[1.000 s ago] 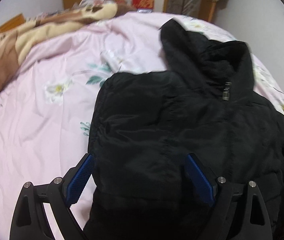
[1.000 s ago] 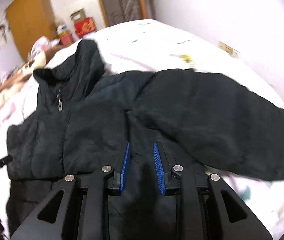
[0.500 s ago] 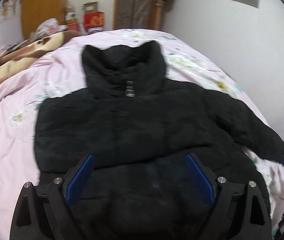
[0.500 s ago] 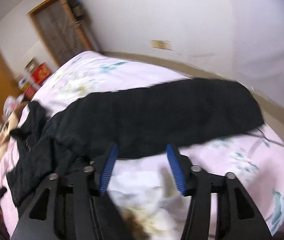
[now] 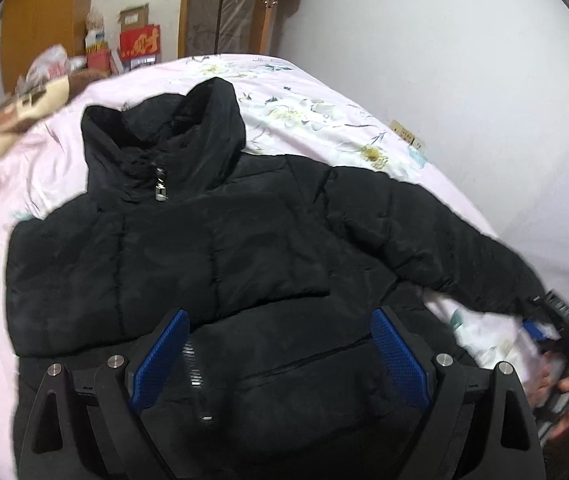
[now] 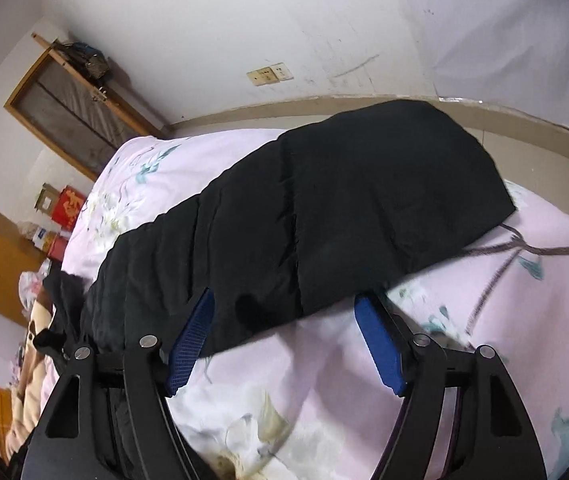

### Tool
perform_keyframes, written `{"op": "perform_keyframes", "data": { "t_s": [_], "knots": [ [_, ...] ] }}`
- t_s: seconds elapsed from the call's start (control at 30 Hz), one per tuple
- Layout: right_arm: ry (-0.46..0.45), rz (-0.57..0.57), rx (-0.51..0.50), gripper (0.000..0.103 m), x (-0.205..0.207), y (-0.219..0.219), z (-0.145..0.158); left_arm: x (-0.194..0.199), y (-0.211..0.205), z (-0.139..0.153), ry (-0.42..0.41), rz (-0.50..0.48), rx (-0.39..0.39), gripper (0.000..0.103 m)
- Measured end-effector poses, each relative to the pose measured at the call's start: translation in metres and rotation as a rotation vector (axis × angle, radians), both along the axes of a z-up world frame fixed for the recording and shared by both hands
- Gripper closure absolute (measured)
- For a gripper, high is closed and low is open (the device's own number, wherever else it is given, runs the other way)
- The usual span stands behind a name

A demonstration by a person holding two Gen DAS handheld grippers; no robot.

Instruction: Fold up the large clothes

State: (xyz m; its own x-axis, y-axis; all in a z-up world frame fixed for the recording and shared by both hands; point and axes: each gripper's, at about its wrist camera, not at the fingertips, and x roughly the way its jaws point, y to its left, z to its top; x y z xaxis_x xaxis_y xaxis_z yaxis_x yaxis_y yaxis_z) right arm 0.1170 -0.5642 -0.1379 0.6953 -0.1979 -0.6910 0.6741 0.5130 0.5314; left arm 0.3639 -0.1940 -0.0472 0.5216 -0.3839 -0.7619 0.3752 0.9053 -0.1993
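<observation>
The black puffer jacket (image 5: 220, 248), quilted and softly padded, lies front-up on the bed (image 5: 316, 108), whose pink sheet carries a floral print. Its stiff collar stands up around a metal zip pull (image 5: 160, 190). One sleeve (image 6: 324, 216) stretches out from the jacket toward the bed's edge, a thick flattened tube. The left claw (image 5: 280, 350) hangs over the jacket's hem, blue ribbed pads spread wide. The right claw (image 6: 284, 336) sits beside the sleeve, also spread, gripping nothing.
</observation>
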Motion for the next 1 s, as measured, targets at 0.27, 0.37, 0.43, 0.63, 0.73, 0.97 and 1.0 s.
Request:
{"op": "perform_keyframes", "data": {
  "t_s": [0.27, 0.37, 0.43, 0.63, 0.73, 0.97, 1.0],
  "knots": [
    [-0.042, -0.034, 0.055, 0.03, 0.004, -0.014, -0.005, 0.005, -0.008, -0.027, 0.098, -0.002, -0.007, 0.011],
    [-0.037, -0.035, 0.045, 0.031, 0.006, -0.015, -0.003, 0.007, -0.005, -0.032, 0.101, 0.01, 0.008, 0.011],
    [-0.03, -0.036, 0.042, 0.049, 0.008, -0.015, -0.002, 0.01, -0.001, -0.034, 0.117, 0.014, 0.002, 0.011],
    [-0.016, -0.023, 0.003, 0.075, 0.011, -0.015, 0.005, 0.015, 0.01, -0.039, 0.152, 0.041, -0.005, 0.011],
    [-0.023, -0.002, -0.061, 0.084, 0.011, -0.008, 0.017, 0.017, 0.013, -0.041, 0.165, 0.038, -0.016, 0.014],
    [-0.077, 0.107, -0.238, 0.089, 0.029, 0.023, 0.067, 0.017, 0.025, -0.036, 0.167, 0.022, -0.06, 0.014],
    [-0.09, 0.128, -0.263, 0.089, 0.035, 0.029, 0.074, 0.017, 0.029, -0.034, 0.16, 0.03, -0.07, 0.014]
  ]
}}
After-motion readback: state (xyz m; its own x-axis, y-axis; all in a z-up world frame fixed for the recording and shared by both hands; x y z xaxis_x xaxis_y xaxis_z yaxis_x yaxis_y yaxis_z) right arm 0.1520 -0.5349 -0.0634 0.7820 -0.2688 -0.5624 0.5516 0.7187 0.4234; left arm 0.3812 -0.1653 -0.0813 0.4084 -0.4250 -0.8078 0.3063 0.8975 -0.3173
